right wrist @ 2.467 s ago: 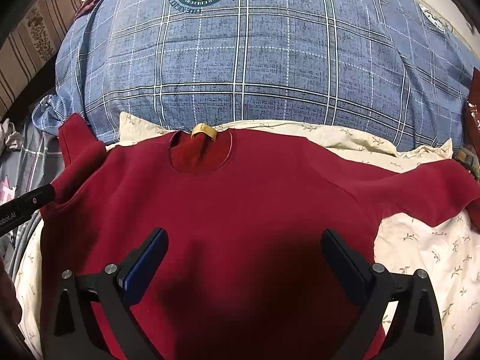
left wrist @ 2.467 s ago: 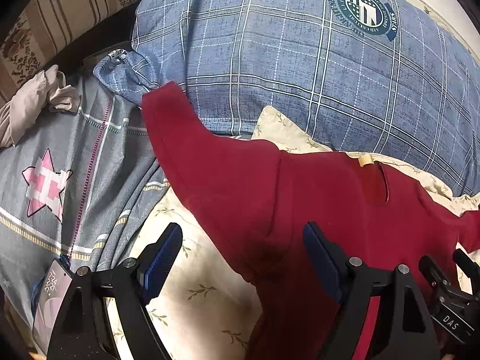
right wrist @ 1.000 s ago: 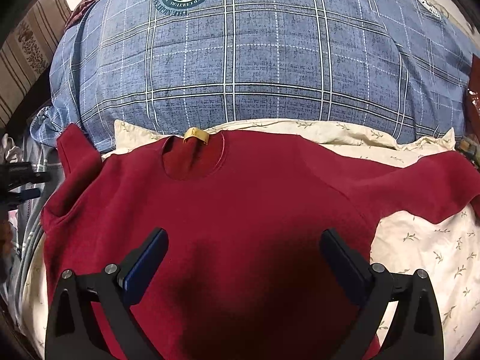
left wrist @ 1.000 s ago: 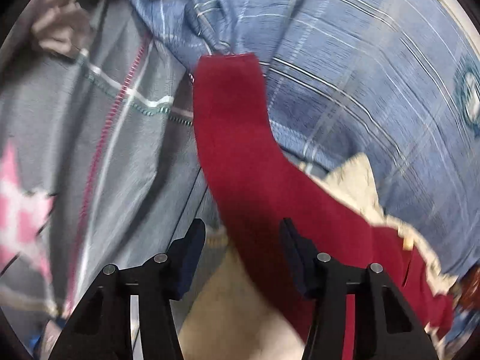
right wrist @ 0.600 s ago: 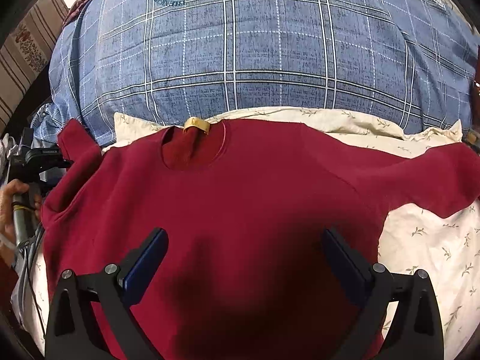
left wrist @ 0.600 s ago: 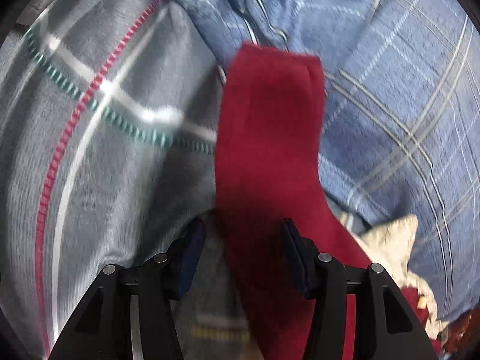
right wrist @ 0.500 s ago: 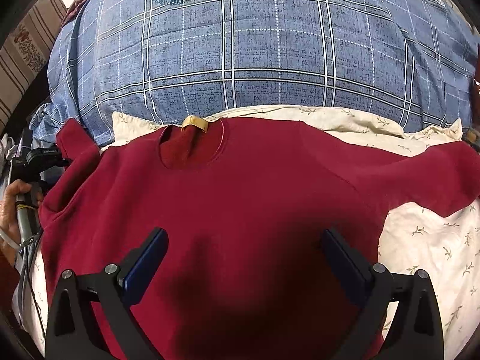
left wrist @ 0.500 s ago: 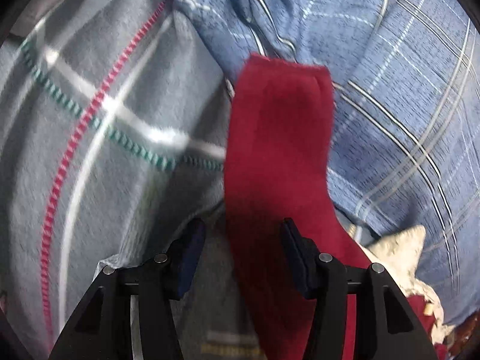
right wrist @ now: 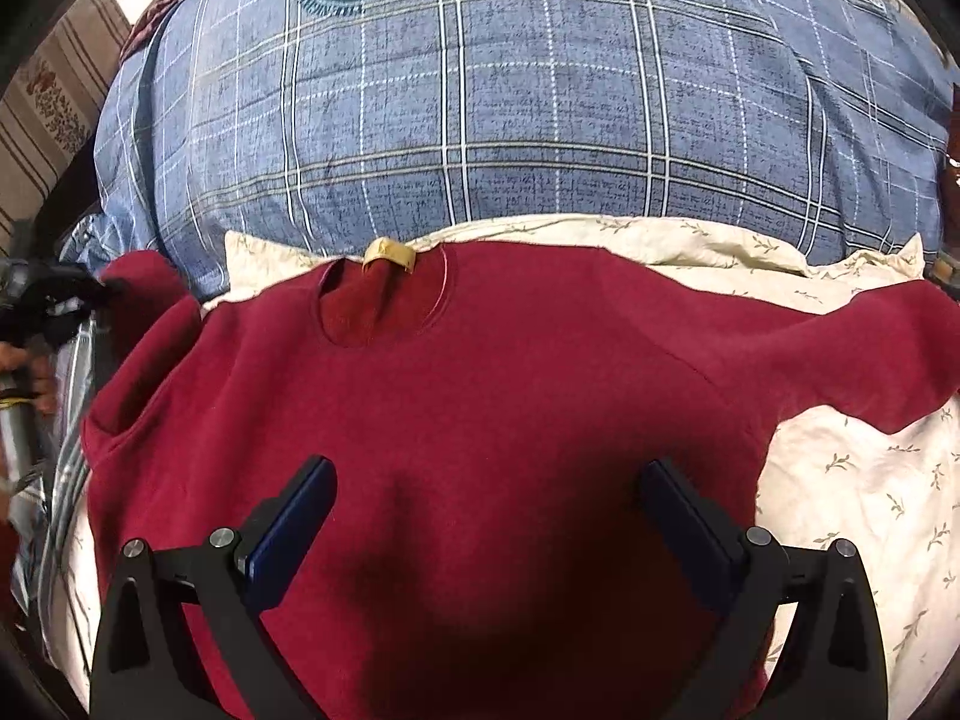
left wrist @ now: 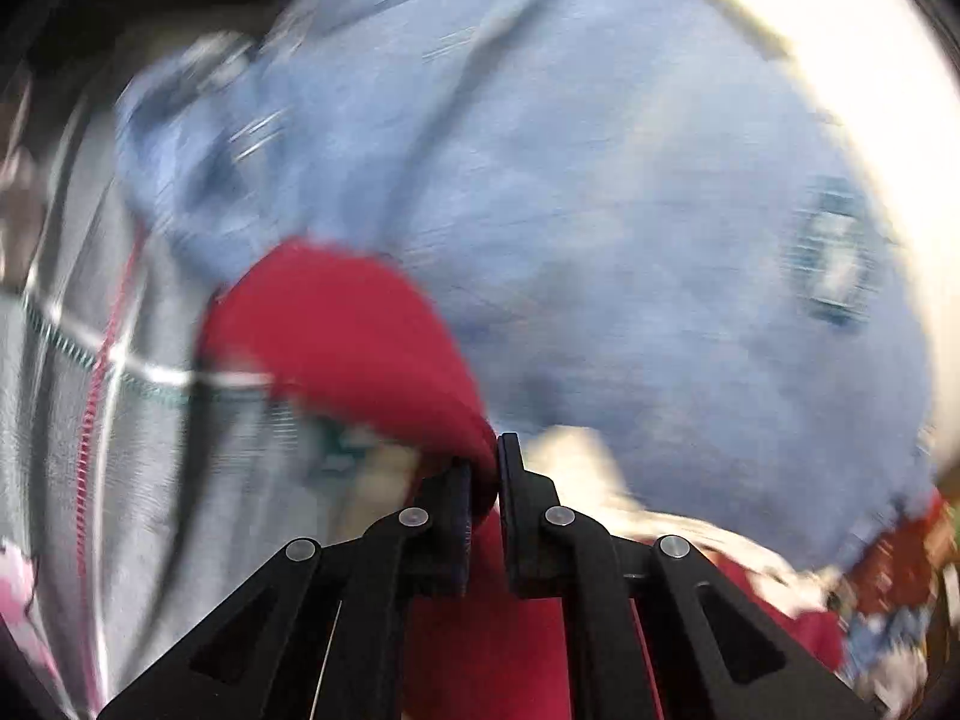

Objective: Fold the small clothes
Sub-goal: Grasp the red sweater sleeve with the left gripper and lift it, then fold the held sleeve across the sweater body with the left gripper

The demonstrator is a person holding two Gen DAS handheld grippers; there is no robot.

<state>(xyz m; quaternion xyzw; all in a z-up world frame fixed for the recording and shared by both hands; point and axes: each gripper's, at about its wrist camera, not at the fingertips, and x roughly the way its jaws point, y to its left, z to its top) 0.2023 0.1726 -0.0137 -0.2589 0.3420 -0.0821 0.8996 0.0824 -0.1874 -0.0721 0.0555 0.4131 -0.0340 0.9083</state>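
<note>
Left gripper [left wrist: 483,468] pinches the sleeve [left wrist: 360,336] between narrow jaws — right gripper [right wrist: 483,516] gapes wide over the sweater [right wrist: 468,420].

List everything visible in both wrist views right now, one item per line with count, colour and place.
sweater: one, dark red, spread flat on the bed, neck toward the pillow.
left sleeve: one, dark red, pinched near its end, beside the grey blanket.
right sleeve: one, dark red, stretched out over the sheet.
neck label: one, tan, at the collar.
pillow: one, blue plaid with a round green emblem, behind the sweater.
sheet: one, cream with small leaf sprigs, under the sweater.
blanket: one, grey with pink and white stripes, left of the sweater.
striped fabric: one, beige and brown, far left edge.
left gripper: one, black, fingers shut on the left sleeve.
right gripper: one, black with blue pads, fingers wide open over the sweater's middle.
</note>
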